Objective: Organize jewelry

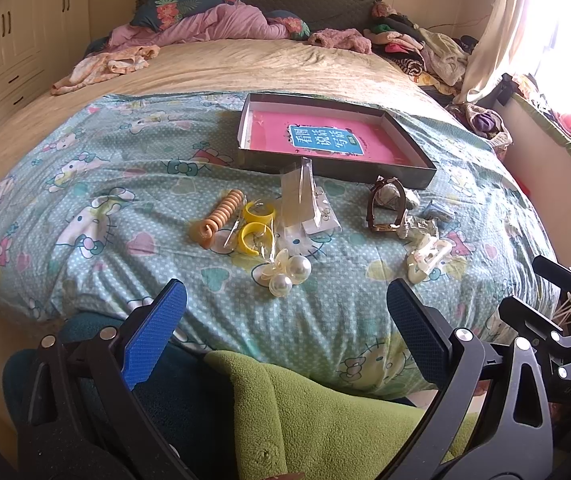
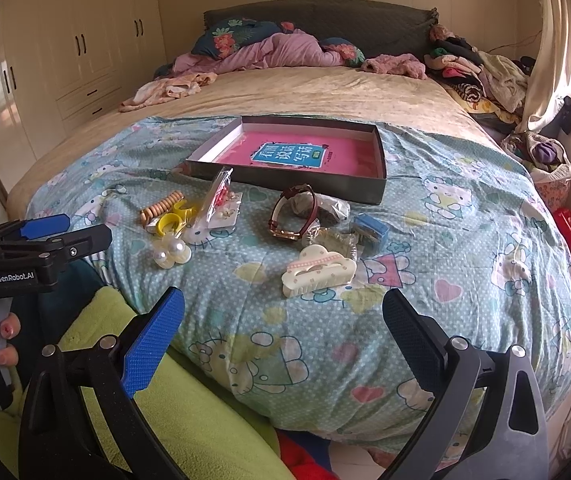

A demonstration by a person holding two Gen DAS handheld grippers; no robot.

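Jewelry lies scattered on a Hello Kitty quilt (image 1: 97, 168) in front of a shallow dark box (image 1: 365, 172) with a pink book inside. I see pearl flower earrings (image 1: 287, 272), yellow hoop earrings (image 1: 255, 226), a beige spiral hair tie (image 1: 221, 212), a clear packet (image 1: 299, 196), a brown-strap watch (image 1: 387, 210) and a cream claw clip (image 2: 317, 270). My left gripper (image 1: 285, 336) is open, short of the pearls. My right gripper (image 2: 281, 336) is open, short of the claw clip (image 1: 429, 258). Both are empty.
A small blue box (image 2: 369, 230) and crumpled wrappers lie by the watch (image 2: 293, 214). Heaped clothes (image 2: 473, 68) and pink bedding (image 2: 269, 54) sit at the head of the bed. Green fleece (image 1: 325, 420) covers a lap below. White wardrobes (image 2: 77, 60) stand left.
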